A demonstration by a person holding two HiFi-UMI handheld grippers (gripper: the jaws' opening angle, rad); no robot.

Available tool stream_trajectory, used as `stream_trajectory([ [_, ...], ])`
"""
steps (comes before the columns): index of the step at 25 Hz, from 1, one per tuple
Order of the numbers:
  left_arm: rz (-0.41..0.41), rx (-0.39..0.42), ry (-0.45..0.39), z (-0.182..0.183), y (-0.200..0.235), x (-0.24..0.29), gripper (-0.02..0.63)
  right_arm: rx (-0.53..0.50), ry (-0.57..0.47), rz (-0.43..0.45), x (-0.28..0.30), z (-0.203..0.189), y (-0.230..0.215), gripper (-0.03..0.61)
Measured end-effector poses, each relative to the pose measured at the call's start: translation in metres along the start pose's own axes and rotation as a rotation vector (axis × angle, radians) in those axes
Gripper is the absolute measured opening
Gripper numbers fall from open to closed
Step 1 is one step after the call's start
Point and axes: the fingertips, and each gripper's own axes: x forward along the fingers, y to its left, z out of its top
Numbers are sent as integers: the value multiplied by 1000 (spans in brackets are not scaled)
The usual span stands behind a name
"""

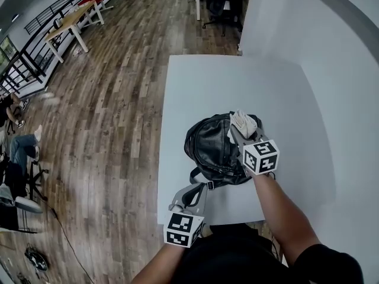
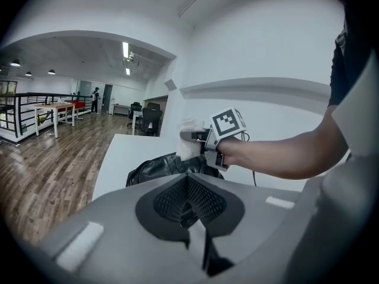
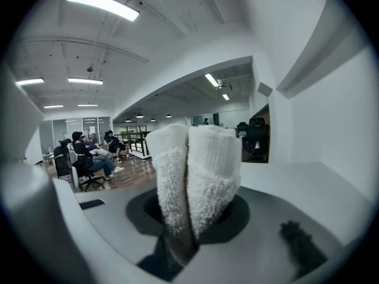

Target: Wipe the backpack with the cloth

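A black leather backpack (image 1: 214,149) lies in the middle of the white table (image 1: 237,87). My right gripper (image 1: 240,129) hovers over its far right side, shut on a folded white cloth (image 1: 243,122). In the right gripper view the cloth (image 3: 195,170) stands up between the jaws of the right gripper (image 3: 192,218). My left gripper (image 1: 203,189) is at the near side of the backpack, shut on what looks like its strap (image 1: 198,174). In the left gripper view its jaws (image 2: 189,209) meet, with the backpack (image 2: 160,167) and the cloth (image 2: 189,144) beyond.
A white wall (image 1: 331,52) runs along the table's right and far sides. The table's left edge (image 1: 163,129) drops to wooden floor (image 1: 106,111). Desks, chairs and seated people are far off across the room.
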Motion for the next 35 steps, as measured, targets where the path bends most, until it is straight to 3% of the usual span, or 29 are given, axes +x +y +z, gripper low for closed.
stream_trajectory([
  [7, 55, -10, 14, -13, 10, -18, 6, -3, 54, 103, 38, -29, 53, 92],
  [22, 181, -51, 29, -26, 42, -40, 6, -3, 125, 212, 100, -59, 96, 92],
  [35, 174, -43, 32, -26, 42, -36, 6, -14, 158, 202, 102, -72, 91, 92],
])
